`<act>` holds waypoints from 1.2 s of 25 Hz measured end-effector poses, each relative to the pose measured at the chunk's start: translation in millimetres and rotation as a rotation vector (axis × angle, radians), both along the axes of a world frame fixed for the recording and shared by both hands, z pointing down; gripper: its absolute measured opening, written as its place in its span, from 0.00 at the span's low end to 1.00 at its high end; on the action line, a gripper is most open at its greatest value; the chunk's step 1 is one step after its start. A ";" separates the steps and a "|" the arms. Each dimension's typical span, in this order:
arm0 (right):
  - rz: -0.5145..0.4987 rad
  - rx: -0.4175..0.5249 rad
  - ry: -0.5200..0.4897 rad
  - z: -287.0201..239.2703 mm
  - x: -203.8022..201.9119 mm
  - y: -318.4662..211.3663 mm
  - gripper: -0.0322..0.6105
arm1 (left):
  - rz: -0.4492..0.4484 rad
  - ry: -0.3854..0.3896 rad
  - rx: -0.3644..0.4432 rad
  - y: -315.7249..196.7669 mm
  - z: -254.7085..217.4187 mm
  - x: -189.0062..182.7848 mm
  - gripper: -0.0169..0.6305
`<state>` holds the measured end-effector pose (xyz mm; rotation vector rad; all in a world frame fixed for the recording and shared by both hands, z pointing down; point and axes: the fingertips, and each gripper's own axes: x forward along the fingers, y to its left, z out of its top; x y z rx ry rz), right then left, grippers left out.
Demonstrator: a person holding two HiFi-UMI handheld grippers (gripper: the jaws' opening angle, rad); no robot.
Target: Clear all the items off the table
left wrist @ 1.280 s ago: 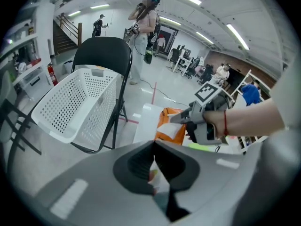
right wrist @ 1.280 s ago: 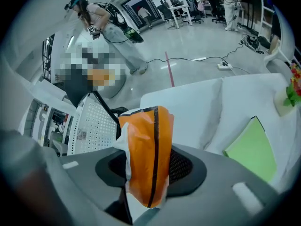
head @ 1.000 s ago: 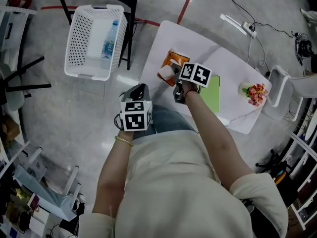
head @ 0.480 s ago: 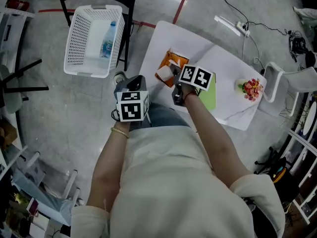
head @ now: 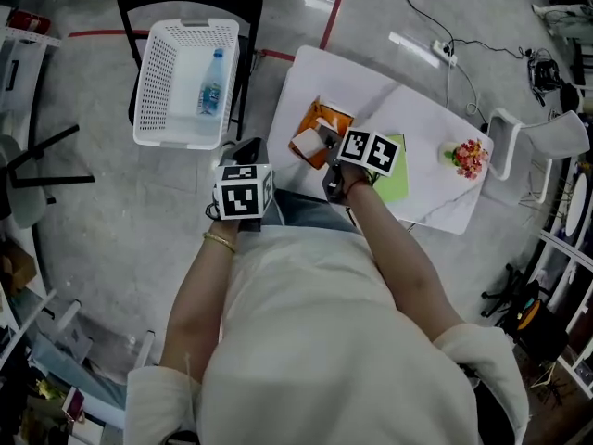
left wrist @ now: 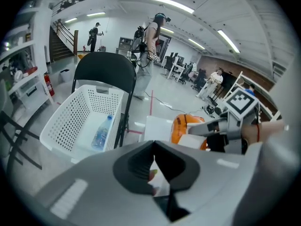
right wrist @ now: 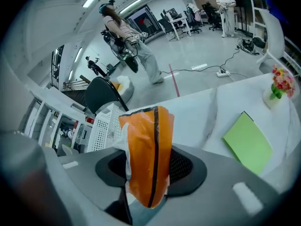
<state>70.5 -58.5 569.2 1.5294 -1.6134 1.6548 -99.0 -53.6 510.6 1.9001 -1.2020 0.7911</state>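
Claw on the right [right wrist: 148, 168] stands partly open, its two pads pressed on an orange packet [right wrist: 146, 149] with a black stripe, which sticks up from between them. The left claw [left wrist: 154, 160] is fully closed with nothing in it, and it hangs off the worktop's [right wrist: 207, 112] left edge. Beyond the packet, a green pad [right wrist: 248, 142] lies flat on the worktop and a small flower vase [right wrist: 277, 86] stands at the far right end, well apart from it. A white basket [left wrist: 80, 121] with a water bottle [left wrist: 101, 133] lying in it sits on a black chair [left wrist: 106, 72] to the left. Compared with a second ago, the right claw's opening is unchanged, and the left claw has drawn nearer the basket's near corner.
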 end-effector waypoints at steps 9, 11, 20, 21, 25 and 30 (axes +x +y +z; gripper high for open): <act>-0.020 0.037 -0.017 -23.0 -53.9 -19.6 0.33 | 0.045 -0.005 0.011 -23.2 -9.3 -43.0 0.04; -0.043 0.038 -0.015 -27.0 -68.1 -23.6 0.33 | 0.041 -0.007 0.014 -28.2 -12.6 -54.5 0.04; -0.151 0.049 -0.021 -34.7 -138.1 -48.0 0.33 | -0.013 -0.013 0.025 -44.9 -18.5 -112.4 0.04; -0.162 0.049 -0.024 -34.9 -146.6 -50.5 0.33 | -0.021 -0.013 0.025 -46.4 -18.6 -119.2 0.04; -0.212 0.054 -0.034 -37.3 -180.3 -60.7 0.33 | -0.055 -0.018 0.025 -51.5 -19.0 -146.0 0.04; -0.265 0.058 -0.048 -38.1 -219.3 -71.6 0.33 | -0.078 -0.029 0.018 -53.9 -16.9 -174.7 0.04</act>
